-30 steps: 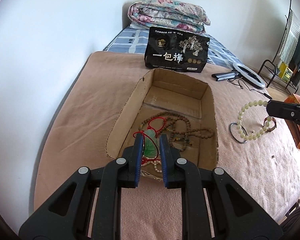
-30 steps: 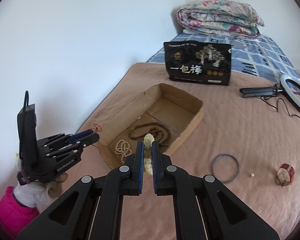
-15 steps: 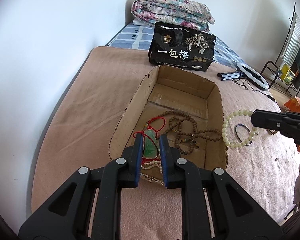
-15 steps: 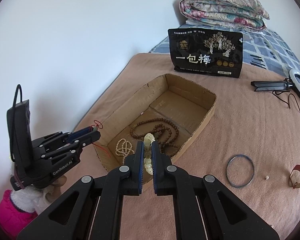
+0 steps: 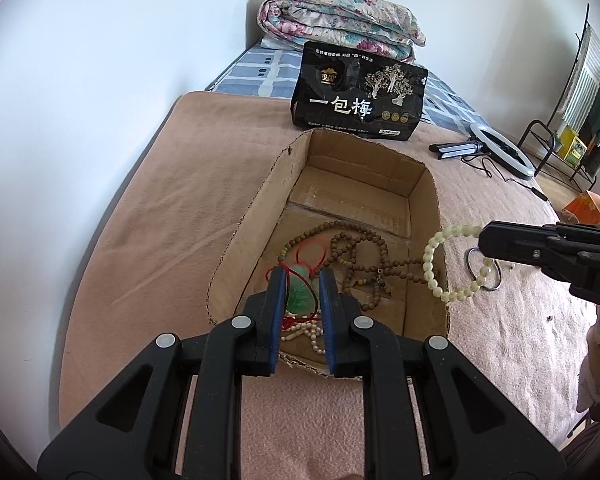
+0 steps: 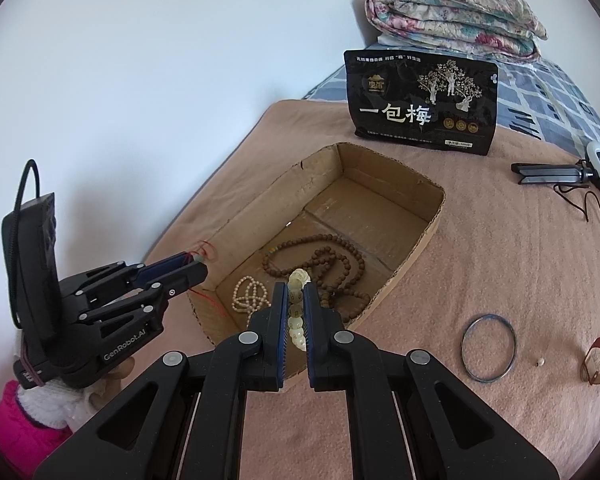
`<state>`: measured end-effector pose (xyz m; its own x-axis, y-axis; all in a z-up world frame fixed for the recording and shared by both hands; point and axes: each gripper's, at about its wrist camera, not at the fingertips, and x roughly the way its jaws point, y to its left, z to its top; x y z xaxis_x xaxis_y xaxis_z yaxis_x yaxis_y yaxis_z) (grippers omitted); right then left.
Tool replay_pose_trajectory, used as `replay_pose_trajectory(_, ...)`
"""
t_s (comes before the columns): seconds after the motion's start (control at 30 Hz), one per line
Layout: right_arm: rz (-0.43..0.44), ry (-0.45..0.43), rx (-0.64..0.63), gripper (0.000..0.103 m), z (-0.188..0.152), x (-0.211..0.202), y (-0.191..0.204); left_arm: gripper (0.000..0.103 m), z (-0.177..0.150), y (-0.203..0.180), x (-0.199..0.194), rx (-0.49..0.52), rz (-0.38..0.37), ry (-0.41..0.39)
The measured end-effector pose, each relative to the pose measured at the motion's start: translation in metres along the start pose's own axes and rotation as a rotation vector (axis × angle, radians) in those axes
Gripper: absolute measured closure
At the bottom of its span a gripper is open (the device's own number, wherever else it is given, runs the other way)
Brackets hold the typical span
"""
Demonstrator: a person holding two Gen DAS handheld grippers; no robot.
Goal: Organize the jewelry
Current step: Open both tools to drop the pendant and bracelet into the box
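Left wrist: left claw (image 5: 303, 294) grips green pendant (image 5: 300, 295); right claw (image 6: 295, 312) clamps pale bracelet (image 6: 296, 316)

the black pouch (image 6: 422, 102) standing behind the cardboard box carries big white characters "一包梅"; the small line of print along its top and the white tag at its lower corner are too fine to read. the left gripper (image 6: 198, 266) has "GenRobot.AI" in white along its body. the right gripper (image 5: 482, 236) shows letters that look like "DA", cut off by the frame edge.
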<state>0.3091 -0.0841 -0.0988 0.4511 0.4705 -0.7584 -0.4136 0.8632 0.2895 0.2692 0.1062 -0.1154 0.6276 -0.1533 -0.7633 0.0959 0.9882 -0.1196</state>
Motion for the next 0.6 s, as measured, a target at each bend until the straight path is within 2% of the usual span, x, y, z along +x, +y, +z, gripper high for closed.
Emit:
replay_pose_trajectory(0.07, -0.005, 0.002, 0.005, 0.093, 0.001, 0.001, -0.002, 0.084, 0.0, -0.003, 0.0, 0.007, 0.007, 0.002)
replay_pose_trajectory(0.1, -0.008, 0.003, 0.008, 0.088, 0.001, 0.002, -0.003, 0.07, 0.0, -0.004, 0.0, 0.009, 0.013, 0.0)
replay_pose_trajectory(0.17, -0.03, -0.006, 0.011, 0.054, 0.001, 0.0, -0.004, 0.056, 0.0, -0.005, -0.001, 0.009, 0.023, -0.013)
replay_pose_trajectory(0.23, -0.048, -0.04, 0.012, 0.044, 0.0, -0.006, -0.006, 0.056, 0.0, -0.005, -0.002, 0.006, 0.022, -0.015)
replay_pose_trajectory(0.5, -0.087, -0.044, 0.029, 0.041, -0.001, -0.012, -0.019, 0.056, -0.001, -0.008, -0.004, 0.013, 0.021, -0.015)
replay_pose_trajectory(0.6, -0.096, -0.058, 0.036, 0.033, -0.002, -0.018, -0.024, 0.056, -0.002, -0.012, -0.005, 0.018, 0.018, -0.015)
